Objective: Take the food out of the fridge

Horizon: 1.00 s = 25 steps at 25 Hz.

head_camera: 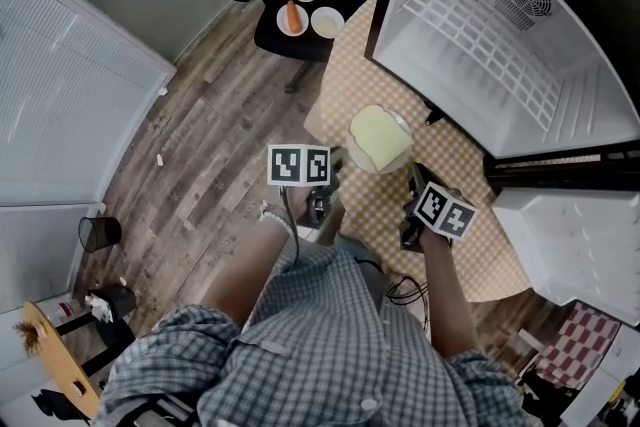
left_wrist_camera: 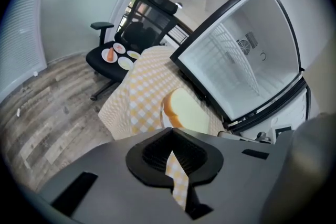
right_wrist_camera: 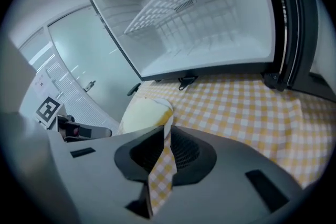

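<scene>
A slice of bread (head_camera: 380,137) lies on a white plate (head_camera: 404,123) on the yellow-checked tablecloth (head_camera: 455,155), in front of the open fridge (head_camera: 480,45). The fridge interior shows only a white wire shelf (head_camera: 470,25). My left gripper (head_camera: 335,165) is just left of the plate and my right gripper (head_camera: 415,180) just below it. Neither touches the plate. In the left gripper view the bread (left_wrist_camera: 186,110) sits beyond the shut left gripper (left_wrist_camera: 172,155). The right gripper view shows the bread (right_wrist_camera: 144,113) ahead-left of the right gripper (right_wrist_camera: 167,144), whose jaws are shut on nothing.
A black office chair (head_camera: 300,30) at the far end of the table carries three small plates, one with an orange piece of food (head_camera: 292,17). The fridge door (head_camera: 565,250) stands open at the right. A glass partition (head_camera: 60,75) and wood floor (head_camera: 200,155) lie left.
</scene>
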{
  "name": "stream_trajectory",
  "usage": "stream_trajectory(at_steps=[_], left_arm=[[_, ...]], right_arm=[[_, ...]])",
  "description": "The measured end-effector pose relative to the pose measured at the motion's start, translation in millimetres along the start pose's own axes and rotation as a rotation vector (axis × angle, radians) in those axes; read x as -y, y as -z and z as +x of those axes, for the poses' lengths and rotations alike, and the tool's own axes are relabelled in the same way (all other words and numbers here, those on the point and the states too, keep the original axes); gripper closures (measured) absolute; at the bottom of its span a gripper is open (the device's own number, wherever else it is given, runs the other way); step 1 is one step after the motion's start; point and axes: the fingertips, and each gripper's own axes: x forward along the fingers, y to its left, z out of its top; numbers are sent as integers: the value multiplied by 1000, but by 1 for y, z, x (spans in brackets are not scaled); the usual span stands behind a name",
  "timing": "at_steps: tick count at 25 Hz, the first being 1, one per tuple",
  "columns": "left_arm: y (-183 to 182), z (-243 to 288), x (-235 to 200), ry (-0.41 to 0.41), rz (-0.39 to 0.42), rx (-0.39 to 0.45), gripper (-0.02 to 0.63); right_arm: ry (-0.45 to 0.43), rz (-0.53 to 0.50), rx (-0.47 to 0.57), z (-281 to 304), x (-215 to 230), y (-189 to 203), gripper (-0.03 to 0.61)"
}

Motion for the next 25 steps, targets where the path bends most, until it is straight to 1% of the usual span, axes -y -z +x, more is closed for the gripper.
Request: stream_trajectory(at_steps=[3,6,10,14,18,25], left_arm=[[-7,-11,6,6,37,27,606],[-14,-21,17,23,75,56,606],[-26,-37,32,37,139,113,607],[-38,-54,49,29,257,162,607],[-47,-74,72,32,367,215,607],[-63,-109,110,29,566,312,607]], right_arm=[[5,-58,53,-16,-8,-13,554],[-11,-105,102,-32,-20,-26,558],[-12,-191,139,-53,-32,-34,561],[-7,-285,170,-75,-44,-41,561],[-11,-368,228,-99,-62,-55,563],[-33,-423,361,-135,-92,-86,565]])
